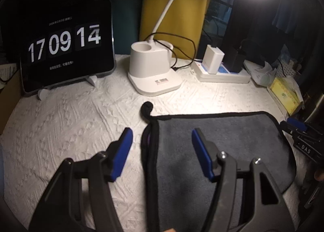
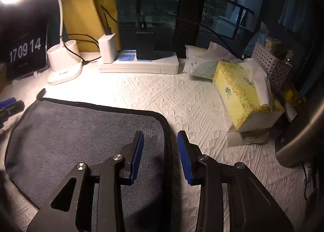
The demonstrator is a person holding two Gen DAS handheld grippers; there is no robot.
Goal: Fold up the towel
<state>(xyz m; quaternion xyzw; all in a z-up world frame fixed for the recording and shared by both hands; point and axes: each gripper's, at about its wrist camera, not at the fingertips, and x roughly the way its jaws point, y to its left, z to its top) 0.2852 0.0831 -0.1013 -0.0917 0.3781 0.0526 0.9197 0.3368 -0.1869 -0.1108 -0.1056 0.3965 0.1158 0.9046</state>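
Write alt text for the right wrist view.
Open right tongs straddle the right edge of a dark grey towel lying flat on a white textured cloth. Behind stand a yellow tissue box, a power strip and a lamp base.

Tablet [image 1: 66,47]: flip-clock digits "17 09 14", small lines above and below too fine to read; right gripper [image 1: 291,128] body: white letters "DAS"; tissue box [image 2: 243,98]: green characters, illegible; lamp base [image 1: 156,74]: label unreadable.
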